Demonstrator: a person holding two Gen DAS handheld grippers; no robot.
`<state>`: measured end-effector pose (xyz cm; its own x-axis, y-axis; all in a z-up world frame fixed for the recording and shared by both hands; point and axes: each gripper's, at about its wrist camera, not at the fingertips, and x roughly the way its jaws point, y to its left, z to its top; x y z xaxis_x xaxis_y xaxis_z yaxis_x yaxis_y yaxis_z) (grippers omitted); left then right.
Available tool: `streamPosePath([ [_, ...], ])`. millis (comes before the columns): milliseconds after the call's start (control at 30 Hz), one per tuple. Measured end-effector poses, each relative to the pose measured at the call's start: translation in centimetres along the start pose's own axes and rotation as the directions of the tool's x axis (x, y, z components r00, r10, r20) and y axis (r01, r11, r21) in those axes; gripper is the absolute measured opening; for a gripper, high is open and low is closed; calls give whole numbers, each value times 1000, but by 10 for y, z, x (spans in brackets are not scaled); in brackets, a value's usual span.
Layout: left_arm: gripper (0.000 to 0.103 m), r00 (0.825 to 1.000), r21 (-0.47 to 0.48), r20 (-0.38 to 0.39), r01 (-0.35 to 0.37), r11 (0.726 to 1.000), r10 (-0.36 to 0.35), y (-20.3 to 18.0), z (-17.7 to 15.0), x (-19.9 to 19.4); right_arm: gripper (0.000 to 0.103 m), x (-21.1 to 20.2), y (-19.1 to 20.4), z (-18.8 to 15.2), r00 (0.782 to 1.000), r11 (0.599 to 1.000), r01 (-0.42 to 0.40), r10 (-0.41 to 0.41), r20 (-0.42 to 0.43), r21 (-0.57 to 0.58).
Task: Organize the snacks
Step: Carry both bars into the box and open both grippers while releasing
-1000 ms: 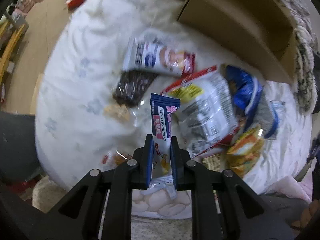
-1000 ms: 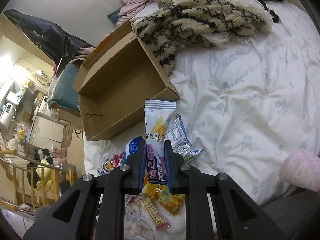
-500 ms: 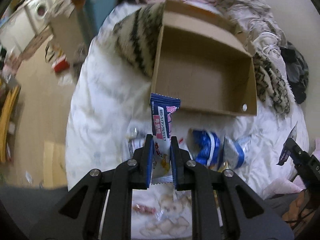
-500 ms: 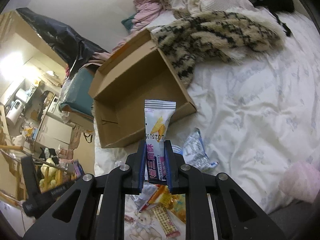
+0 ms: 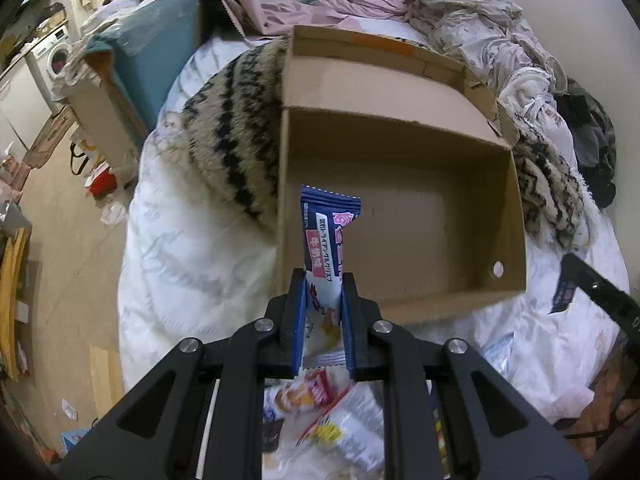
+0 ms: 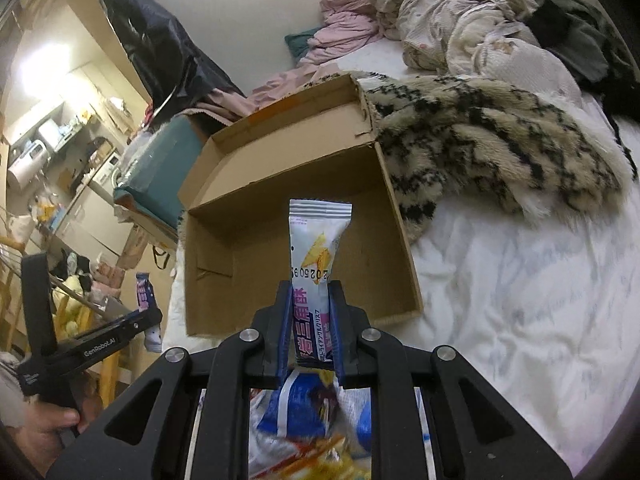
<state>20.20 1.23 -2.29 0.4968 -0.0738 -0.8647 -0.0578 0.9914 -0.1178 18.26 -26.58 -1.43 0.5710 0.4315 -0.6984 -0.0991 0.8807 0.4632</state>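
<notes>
Both carrying: left hand-held gripper (image 5: 323, 322) clamps a blue packet (image 5: 327, 240), right hand-held gripper (image 6: 309, 334) a white packet (image 6: 316, 248), each poised before the box (image 5: 400, 208), so next comes lowering in and letting go.

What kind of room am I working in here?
Most likely a lived-in bedroom in a small home: the cardboard box sits on a bed with a white floral duvet, crumpled clothes are heaped by the wall, and a washing machine stands beyond.
</notes>
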Motion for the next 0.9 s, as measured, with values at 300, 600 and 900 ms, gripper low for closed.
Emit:
streamPosePath([
  [300, 13, 999, -44, -5, 49, 998, -50, 4, 11, 47, 18, 47, -19, 21, 999, 1000, -4, 5, -35, 21],
  [600, 13, 1000, -26, 11, 26, 999, -26, 6, 11, 57, 18, 77, -27, 16, 992, 999, 22, -16, -123, 48],
  [900, 14, 1000, 17, 25, 14, 1000, -15, -2, 10, 62, 18, 85, -27, 13, 990, 998, 38, -31, -134, 48],
])
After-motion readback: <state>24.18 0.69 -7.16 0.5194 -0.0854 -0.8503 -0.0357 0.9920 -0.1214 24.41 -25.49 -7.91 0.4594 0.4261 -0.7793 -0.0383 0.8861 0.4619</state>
